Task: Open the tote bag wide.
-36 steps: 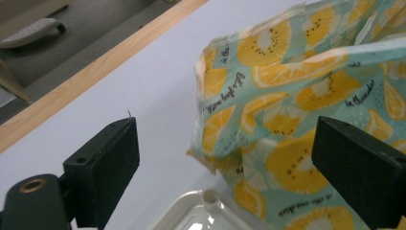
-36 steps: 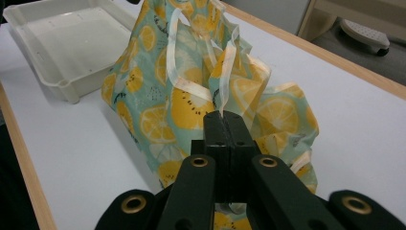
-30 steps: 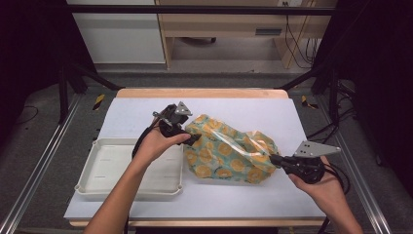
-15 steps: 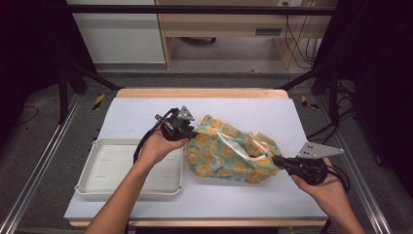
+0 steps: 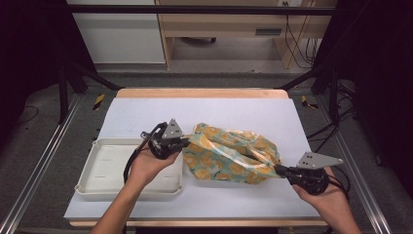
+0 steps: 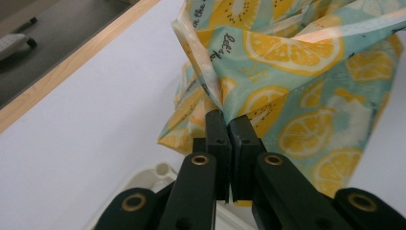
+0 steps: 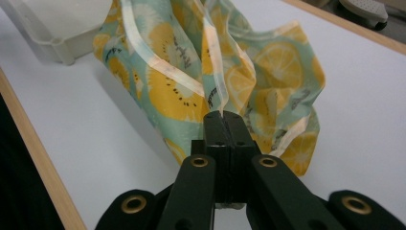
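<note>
A teal cloth printed with yellow lemon slices [image 5: 229, 155] hangs crumpled between my two grippers over the white table mat. My left gripper [image 5: 186, 141] is shut on the cloth's left edge, beside the tray. In the left gripper view the cloth [image 6: 297, 81] rises from the closed jaws of my left gripper [image 6: 229, 120]. My right gripper [image 5: 279, 169] is shut on the cloth's right corner near the table's front right. In the right gripper view a pale hem of the cloth [image 7: 191, 72] runs into the pinched jaws of my right gripper [image 7: 224, 115].
A shallow white tray [image 5: 104, 168] sits at the front left of the mat, under my left hand; its corner [image 7: 57, 33] lies behind the cloth. The table has a wooden edge [image 5: 199, 92] at the back. A metal frame rail [image 5: 41, 161] runs along the left.
Both grippers have kept their hold while the cloth was lifted and pulled a little wider. The left gripper shifted slightly forward and left, toward the tray.
</note>
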The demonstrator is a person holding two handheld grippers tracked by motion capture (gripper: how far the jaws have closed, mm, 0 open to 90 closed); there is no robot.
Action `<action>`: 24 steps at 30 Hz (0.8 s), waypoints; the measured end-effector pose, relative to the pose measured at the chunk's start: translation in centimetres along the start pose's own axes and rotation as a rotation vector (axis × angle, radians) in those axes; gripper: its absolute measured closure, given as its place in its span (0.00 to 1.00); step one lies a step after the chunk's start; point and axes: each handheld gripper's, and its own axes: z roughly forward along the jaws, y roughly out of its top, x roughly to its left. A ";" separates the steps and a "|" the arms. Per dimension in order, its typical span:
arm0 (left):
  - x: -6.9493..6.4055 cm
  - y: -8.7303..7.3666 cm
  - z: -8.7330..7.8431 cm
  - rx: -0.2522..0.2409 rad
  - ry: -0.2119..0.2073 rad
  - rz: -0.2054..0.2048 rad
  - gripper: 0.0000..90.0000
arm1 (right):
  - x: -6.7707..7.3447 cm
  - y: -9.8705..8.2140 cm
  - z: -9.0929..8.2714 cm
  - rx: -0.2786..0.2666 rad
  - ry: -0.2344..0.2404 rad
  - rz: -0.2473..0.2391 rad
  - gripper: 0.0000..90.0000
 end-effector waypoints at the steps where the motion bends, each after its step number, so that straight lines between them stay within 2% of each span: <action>1: -0.5 -0.4 -0.3 0.000 0.007 0.011 0.98 | 0.2 -0.3 0.0 0.005 0.001 0.001 1.00; 3: -1.6 -1.2 -0.6 0.003 0.015 0.033 0.98 | 0.6 -0.8 0.1 0.017 0.002 0.002 1.00; 6: -2.8 -2.6 -0.8 0.001 0.020 0.034 0.98 | 1.1 -1.8 0.3 0.049 0.002 -0.007 1.00; 8: -3.7 -3.6 -0.6 0.012 0.045 0.049 0.98 | 1.2 -2.6 0.6 0.078 -0.006 -0.012 1.00; 11: -4.3 -4.4 -0.3 0.007 0.053 0.052 0.98 | 1.2 -3.3 0.9 0.097 -0.013 -0.001 1.00; 13: -5.0 -5.1 0.0 0.039 0.080 0.098 0.98 | 1.3 -3.8 1.1 0.121 -0.028 -0.011 1.00; 14: -5.0 -5.2 -0.1 0.035 0.085 0.090 0.98 | 1.4 -4.0 1.2 0.133 -0.035 -0.017 1.00; 16: -4.9 -5.4 -0.2 0.014 0.061 0.059 0.98 | 1.5 -4.3 1.3 0.150 -0.037 -0.025 1.00; 21: -5.0 -5.7 -0.3 0.006 0.052 0.046 0.98 | 1.7 -4.6 1.4 0.141 -0.028 -0.018 1.00; 22: -5.1 -5.8 -0.3 0.008 0.054 0.052 0.98 | 1.7 -4.5 1.4 0.133 -0.025 -0.020 0.98; 23: -5.2 -5.8 -0.2 0.003 0.055 0.048 0.97 | 1.8 -4.2 1.4 0.113 -0.015 -0.013 0.88; 24: -5.1 -5.9 -0.3 -0.001 0.058 0.048 0.97 | 1.9 -4.0 1.4 0.106 -0.015 -0.014 0.82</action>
